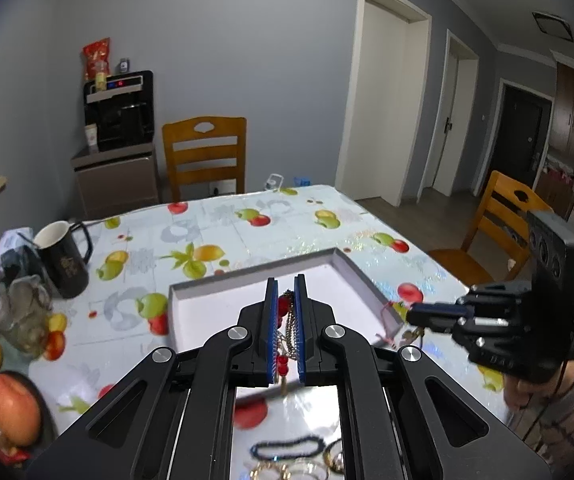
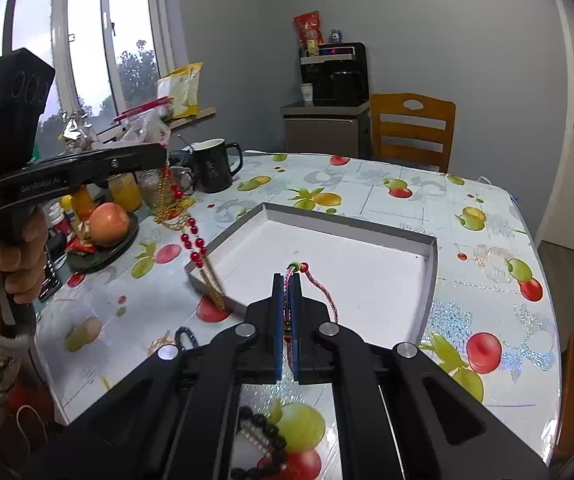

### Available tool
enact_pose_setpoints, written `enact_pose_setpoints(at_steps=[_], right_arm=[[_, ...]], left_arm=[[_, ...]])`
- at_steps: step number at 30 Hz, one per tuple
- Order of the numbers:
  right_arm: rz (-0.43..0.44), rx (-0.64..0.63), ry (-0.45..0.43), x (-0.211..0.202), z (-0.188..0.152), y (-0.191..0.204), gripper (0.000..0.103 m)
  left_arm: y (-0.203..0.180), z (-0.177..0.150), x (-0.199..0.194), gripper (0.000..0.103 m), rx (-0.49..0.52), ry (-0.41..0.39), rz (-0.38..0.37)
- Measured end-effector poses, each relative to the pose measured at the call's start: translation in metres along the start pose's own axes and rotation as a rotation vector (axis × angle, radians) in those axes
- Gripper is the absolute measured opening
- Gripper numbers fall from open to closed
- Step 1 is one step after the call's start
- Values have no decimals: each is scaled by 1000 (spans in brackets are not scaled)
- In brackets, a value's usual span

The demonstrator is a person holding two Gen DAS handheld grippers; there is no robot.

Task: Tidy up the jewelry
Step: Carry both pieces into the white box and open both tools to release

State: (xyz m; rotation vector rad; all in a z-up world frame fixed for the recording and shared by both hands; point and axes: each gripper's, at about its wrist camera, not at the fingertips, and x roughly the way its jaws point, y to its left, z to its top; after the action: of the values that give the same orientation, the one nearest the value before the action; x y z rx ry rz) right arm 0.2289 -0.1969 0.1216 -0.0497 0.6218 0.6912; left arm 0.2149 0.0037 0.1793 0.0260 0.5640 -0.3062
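Note:
My left gripper (image 1: 286, 284) is shut on a gold chain necklace with red beads (image 1: 287, 330); in the right wrist view it (image 2: 197, 236) hangs from the left gripper (image 2: 163, 156) over the near left corner of a shallow grey tray with a white floor (image 2: 367, 280). My right gripper (image 2: 287, 280) is shut on a red braided cord bracelet (image 2: 323, 290) over the tray's near edge. In the left wrist view the right gripper (image 1: 411, 314) sits at the tray's (image 1: 223, 304) right rim. More bracelets lie near: dark beads (image 1: 287, 446), (image 2: 263, 436).
A fruit-print cloth covers the table (image 2: 467, 248). At its left side stand a black mug (image 2: 213, 166), a plate with an apple (image 2: 109, 222), bottles and bags. Wooden chairs (image 1: 205, 156) (image 1: 499, 216) stand at the far and right sides.

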Motion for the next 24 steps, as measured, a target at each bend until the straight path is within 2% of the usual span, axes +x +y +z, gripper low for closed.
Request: enact_pose_setpoints(at_steps=[9,16,24], right_arm=[[-25,42,39,34,5,-19,3],[-39,68,78,59,-1,-30,3],[-125,40,116,75,-11,-37,3]], left_arm=[[18,6,54,8,-52,48,17],[34,-14,81,8,-80,102,27],[54,-45,104,9,-114,177,47]])
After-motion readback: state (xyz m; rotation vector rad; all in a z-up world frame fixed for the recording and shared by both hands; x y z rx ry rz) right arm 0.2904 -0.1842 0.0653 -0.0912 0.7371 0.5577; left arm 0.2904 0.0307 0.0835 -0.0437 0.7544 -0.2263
